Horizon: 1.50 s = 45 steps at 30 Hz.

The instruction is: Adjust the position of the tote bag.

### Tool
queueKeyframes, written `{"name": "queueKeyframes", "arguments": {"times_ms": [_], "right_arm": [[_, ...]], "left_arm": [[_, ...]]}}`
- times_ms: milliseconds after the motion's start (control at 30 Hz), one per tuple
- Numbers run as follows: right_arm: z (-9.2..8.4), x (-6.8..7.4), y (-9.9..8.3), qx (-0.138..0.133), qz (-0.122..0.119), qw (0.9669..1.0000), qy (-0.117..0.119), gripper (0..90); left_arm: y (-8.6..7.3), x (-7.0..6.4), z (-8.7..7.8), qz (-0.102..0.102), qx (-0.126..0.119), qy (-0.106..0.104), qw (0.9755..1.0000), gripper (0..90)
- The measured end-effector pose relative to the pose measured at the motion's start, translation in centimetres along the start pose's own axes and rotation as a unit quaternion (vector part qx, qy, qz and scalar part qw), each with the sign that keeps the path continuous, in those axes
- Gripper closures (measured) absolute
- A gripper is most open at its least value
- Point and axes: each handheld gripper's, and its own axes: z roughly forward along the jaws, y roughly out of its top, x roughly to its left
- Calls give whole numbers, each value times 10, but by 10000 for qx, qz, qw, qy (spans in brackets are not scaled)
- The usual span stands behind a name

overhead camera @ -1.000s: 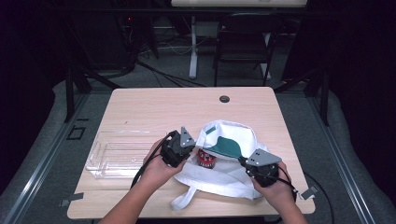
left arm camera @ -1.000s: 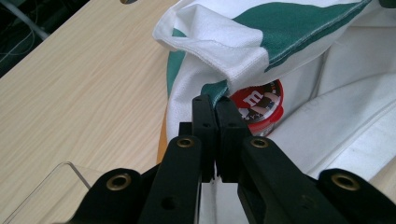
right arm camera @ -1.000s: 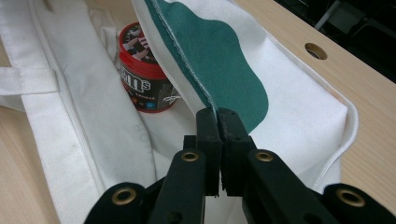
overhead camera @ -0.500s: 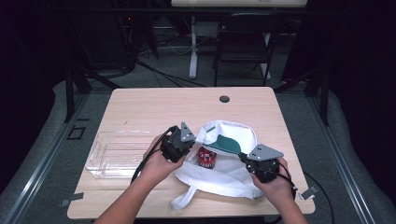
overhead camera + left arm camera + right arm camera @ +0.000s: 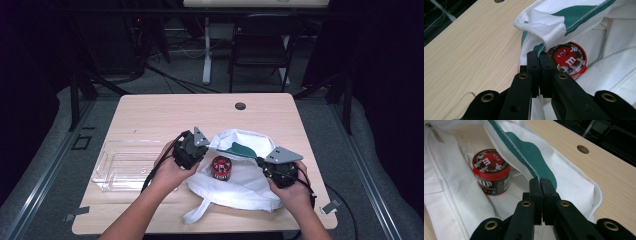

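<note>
A white cloth tote bag with a green stripe along its rim [image 5: 245, 175] lies on the near right part of the light wooden table [image 5: 150, 115], its mouth held apart. Inside it, on the lower cloth layer, stands a small red round candy tub with a cartoon lid [image 5: 220, 168], between the two grippers and touching neither.

The left gripper [image 5: 196, 150] has its black jaws clenched on the bag's green-striped rim; in the left gripper view the cloth runs into the closed tips, with the tub just beyond them. The right gripper [image 5: 266, 165] pinches the opposite rim, green band pressed between its shut jaws.

A clear plastic tray [image 5: 117, 167] sits left of the bag, beside the left hand [image 5: 172, 172].
</note>
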Motion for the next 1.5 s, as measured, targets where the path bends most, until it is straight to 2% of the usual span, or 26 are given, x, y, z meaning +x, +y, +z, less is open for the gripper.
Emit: {"name": "queueKeyframes", "arguments": {"times_ms": [500,800,1100,1300,1500], "right_arm": [[11,-6,9,-30,193,9997,-145,891],[18,-10,12,-69,387,9990,-195,891],[28,-15,15,-11,433,9988,-207,891],[33,-17,16,77,357,9991,-225,891],[38,-20,15,100,430,9988,-219,891]], "left_arm": [[6,10,8,-201,30,82,9998,885],[7,14,14,-303,71,127,9994,886],[8,19,21,-375,125,162,9991,885],[9,21,26,-378,181,177,9990,885],[9,22,30,-413,202,167,9988,885]]}}
